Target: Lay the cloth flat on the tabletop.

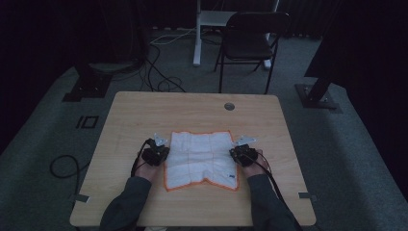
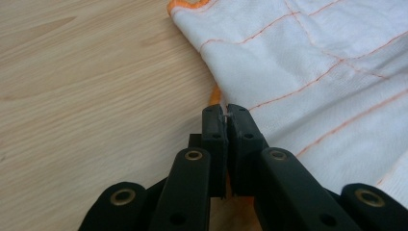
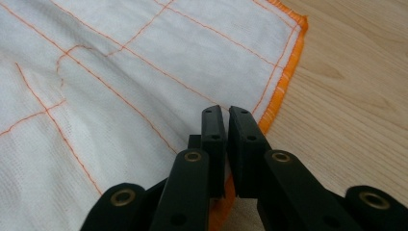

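High view: two sleeved forearms are being shown coming in from the bottom edge, each hand holding a gripper at one side of a white cloth [image 1: 201, 159] with orange edging and thin orange grid lines. The cloth is being kept spread fairly flat on the near middle of a wooden table [image 1: 144, 110], its near edge dipping inward. The left gripper [image 1: 161, 153] is being held at the cloth's left edge and the right gripper [image 1: 236, 153] at its right edge, cables trailing back along the hands. In the left gripper view, the black jaws are being pressed together on the cloth's edge, a sliver of white fabric being pinched between the tips. In the right gripper view, the jaws are being held nearly closed over the orange hem, which passes between them. Farther off, a round grey grommet [image 1: 229, 106] is being seen near the table's far edge, and beyond it a dark folding chair [image 1: 250, 41] on grey floor.
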Demonstrator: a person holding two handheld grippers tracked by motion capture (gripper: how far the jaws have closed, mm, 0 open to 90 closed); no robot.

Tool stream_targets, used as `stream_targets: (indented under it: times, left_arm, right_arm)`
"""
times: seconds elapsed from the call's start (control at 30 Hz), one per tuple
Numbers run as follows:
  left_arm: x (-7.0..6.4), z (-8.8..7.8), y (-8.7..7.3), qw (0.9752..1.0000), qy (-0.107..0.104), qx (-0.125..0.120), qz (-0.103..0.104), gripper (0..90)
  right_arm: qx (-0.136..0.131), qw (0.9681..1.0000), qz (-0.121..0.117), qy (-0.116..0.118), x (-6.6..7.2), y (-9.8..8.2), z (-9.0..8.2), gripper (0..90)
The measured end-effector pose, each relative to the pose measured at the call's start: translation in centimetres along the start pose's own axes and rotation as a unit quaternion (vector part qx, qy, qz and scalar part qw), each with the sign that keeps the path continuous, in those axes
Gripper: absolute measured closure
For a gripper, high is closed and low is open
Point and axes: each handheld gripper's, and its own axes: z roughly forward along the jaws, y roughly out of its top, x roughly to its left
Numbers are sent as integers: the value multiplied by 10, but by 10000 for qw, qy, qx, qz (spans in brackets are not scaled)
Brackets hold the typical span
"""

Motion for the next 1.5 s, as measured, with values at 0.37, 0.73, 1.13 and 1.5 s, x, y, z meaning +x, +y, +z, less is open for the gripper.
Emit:
stream_targets:
  times: [0.37,0.73,1.13,1.5]
  left_arm:
    - [0,-7,-7,9999,68,-6,-142,874]
    - [6,-5,-1,9994,-115,-256,-219,821]
    - [11,9,5,9998,-40,-146,-92,840]
    - [-5,-28,11,9976,-260,-645,-75,782]
  right_arm:
    - [79,10000,-6,-51,2,-1,-3,860]
    - [-77,9999,-30,-108,-1,8,0,796]
    - [33,10000,46,-53,-7,12,10,799]
    - [-343,9994,8,-82,2,11,-14,626]
